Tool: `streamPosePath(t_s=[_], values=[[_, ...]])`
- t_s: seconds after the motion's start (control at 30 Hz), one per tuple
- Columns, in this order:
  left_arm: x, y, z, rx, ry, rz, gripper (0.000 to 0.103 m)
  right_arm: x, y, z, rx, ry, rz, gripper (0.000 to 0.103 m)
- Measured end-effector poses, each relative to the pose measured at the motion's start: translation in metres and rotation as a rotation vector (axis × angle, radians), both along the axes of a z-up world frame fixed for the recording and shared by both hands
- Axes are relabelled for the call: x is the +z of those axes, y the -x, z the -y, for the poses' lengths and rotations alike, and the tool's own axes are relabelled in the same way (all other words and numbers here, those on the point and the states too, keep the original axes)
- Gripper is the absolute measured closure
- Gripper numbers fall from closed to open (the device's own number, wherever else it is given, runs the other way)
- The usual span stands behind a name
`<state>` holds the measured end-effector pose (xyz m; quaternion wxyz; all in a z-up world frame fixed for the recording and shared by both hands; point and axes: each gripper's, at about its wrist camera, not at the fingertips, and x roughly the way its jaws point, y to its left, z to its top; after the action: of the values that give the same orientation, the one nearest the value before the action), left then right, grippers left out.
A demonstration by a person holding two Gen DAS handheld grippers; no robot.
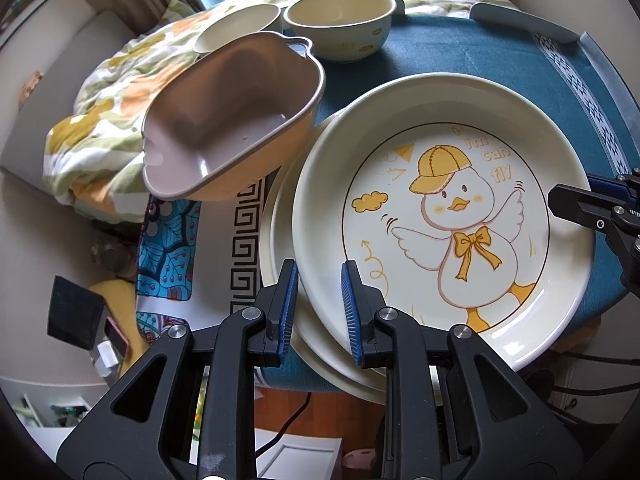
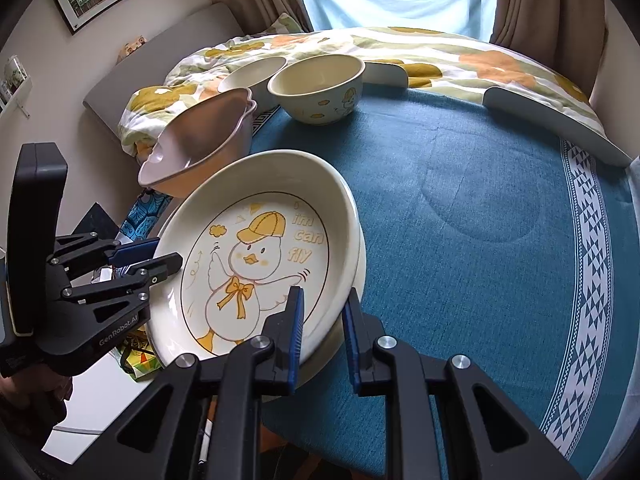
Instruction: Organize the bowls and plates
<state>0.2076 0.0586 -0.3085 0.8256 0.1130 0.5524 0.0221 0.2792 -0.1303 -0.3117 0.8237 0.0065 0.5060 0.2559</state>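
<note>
A cream duck-print plate (image 1: pixel 440 216) lies stacked on a second cream plate (image 1: pixel 280 240) on the blue tablecloth. My left gripper (image 1: pixel 320 280) straddles the top plate's left rim, jaws apart, pads not pressing it. My right gripper (image 2: pixel 324 308) straddles the same plate's (image 2: pixel 260 264) right rim, jaws also apart. A tan bear-eared bowl (image 1: pixel 232 120) leans tilted at the table's left edge. A cream duck bowl (image 1: pixel 340 20) and a smaller cream bowl (image 1: pixel 236 28) stand behind it.
The blue tablecloth (image 2: pixel 480 220) stretches wide to the right. Two grey-white curved pieces (image 2: pixel 552 120) lie at the back edge. A floral quilt (image 2: pixel 400 48) on a bed lies beyond the table. The floor drops off at left.
</note>
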Motion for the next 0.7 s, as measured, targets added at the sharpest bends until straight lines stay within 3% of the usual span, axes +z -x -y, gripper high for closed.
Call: streamPosePath(t_s=[0.7], values=[[0.0059,0.0058,0.0002,0.016,-0.05,0.008,0.083,-0.0075,-0.0091,-0.0036,0.012,-0.01,-0.029,0.086]])
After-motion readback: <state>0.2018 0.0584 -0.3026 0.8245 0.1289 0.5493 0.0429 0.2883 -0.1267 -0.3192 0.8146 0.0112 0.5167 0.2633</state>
